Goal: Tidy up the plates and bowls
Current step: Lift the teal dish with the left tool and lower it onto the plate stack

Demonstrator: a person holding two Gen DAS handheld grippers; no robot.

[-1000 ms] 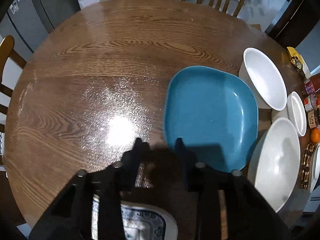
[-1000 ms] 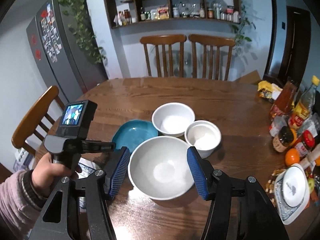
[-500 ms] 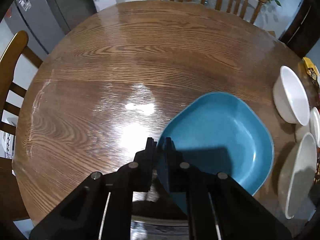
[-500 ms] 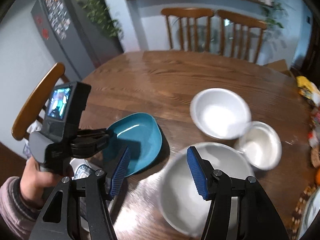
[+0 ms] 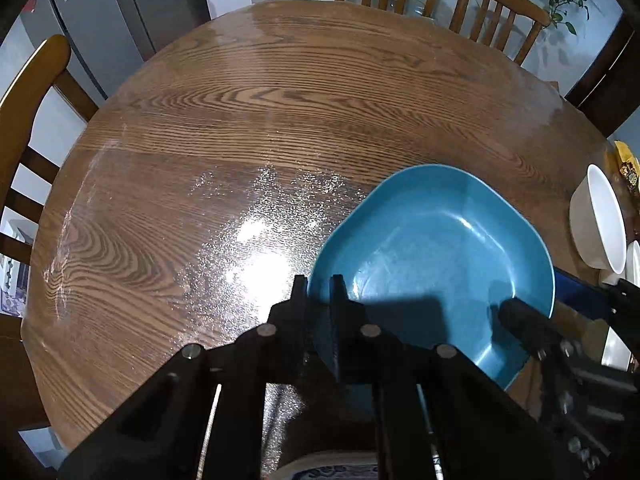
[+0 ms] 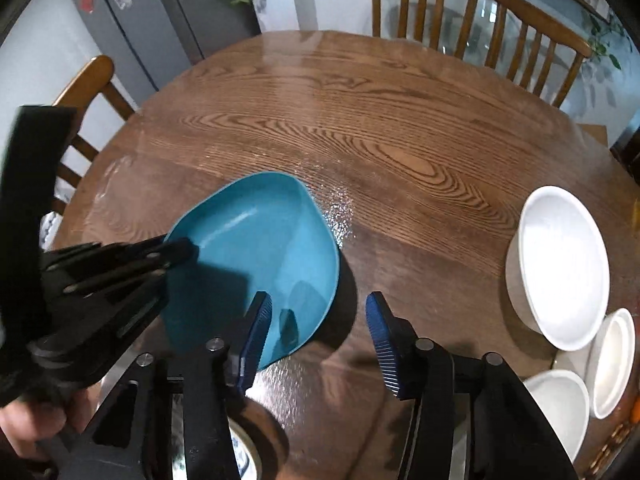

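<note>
The left gripper [image 5: 319,288] is clamped on the near-left rim of the blue plate [image 5: 436,256], which tilts over the table [image 5: 248,120]. The right gripper [image 6: 318,316] straddles the plate's right edge, its jaws closing, pads not yet pressing. White bowls [image 6: 560,264] sit well right of the plate.

Glossy grained wood table [image 5: 248,128], smooth glazed teal plate [image 5: 436,248], shiny white ceramic bowl [image 6: 560,264].

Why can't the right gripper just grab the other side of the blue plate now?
It probably can. The right gripper, its jaws closing, already straddles the free edge of the blue plate, with nothing between. The left gripper pinches the opposite rim, tilting it up.
</note>
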